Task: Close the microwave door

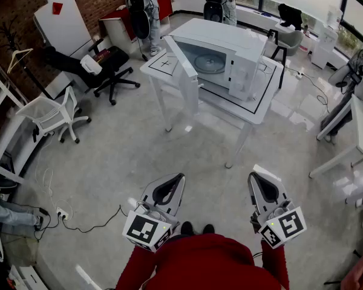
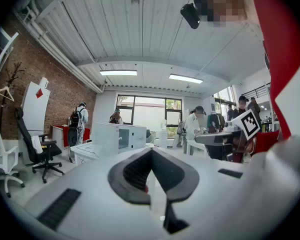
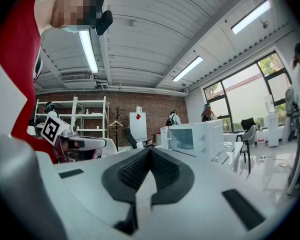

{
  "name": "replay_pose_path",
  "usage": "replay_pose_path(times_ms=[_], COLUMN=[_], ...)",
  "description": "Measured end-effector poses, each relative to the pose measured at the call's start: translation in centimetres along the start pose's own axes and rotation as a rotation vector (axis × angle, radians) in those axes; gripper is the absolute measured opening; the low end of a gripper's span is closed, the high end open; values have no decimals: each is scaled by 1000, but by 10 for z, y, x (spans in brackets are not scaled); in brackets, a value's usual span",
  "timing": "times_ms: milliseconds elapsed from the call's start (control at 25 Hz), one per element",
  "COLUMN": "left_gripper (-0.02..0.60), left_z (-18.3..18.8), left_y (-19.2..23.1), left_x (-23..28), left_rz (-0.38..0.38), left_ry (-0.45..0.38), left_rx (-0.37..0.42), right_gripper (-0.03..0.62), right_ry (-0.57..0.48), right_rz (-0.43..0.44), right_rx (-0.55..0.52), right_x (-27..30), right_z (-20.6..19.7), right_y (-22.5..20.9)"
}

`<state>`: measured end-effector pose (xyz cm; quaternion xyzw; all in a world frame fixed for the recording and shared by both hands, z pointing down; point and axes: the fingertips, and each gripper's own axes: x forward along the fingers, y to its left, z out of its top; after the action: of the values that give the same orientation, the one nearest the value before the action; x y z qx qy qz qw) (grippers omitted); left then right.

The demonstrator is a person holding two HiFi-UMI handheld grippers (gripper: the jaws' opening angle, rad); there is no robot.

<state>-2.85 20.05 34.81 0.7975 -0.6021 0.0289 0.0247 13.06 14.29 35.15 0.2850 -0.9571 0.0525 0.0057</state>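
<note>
A white microwave [image 1: 230, 53] stands on a white table [image 1: 263, 104] across the floor from me. Its door [image 1: 183, 65] hangs wide open toward the table's left corner, showing the turntable inside. Both grippers are held low in front of my red sleeves, well short of the table. The left gripper [image 1: 178, 179] is shut with nothing in it, and so is the right gripper [image 1: 256, 177]. In the left gripper view the microwave [image 2: 121, 136] is small and far beyond the shut gripper [image 2: 151, 152]. The right gripper view shows the microwave [image 3: 197, 139] past the shut gripper [image 3: 150, 152].
A black office chair [image 1: 106, 65] and a white chair [image 1: 51, 113] stand left of the table. A power strip with cables [image 1: 63, 213] lies on the floor at my left. Another white table [image 1: 354, 132] is at the right. People [image 1: 142, 8] stand at the back.
</note>
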Motion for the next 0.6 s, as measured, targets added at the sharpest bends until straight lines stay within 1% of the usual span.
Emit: replay_pose_path(times_ms=[440, 600], left_gripper=[11, 11], left_z=[-2, -5], left_y=[1, 3], left_x=[-6, -7], left_rz=[13, 19], left_ry=[3, 1], left_rx=[-5, -15], right_gripper=[12, 14], right_ry=[-1, -10], right_rz=[8, 28], right_rx=[7, 11], right_x=[-1, -1], right_z=[-1, -1], right_y=[6, 8])
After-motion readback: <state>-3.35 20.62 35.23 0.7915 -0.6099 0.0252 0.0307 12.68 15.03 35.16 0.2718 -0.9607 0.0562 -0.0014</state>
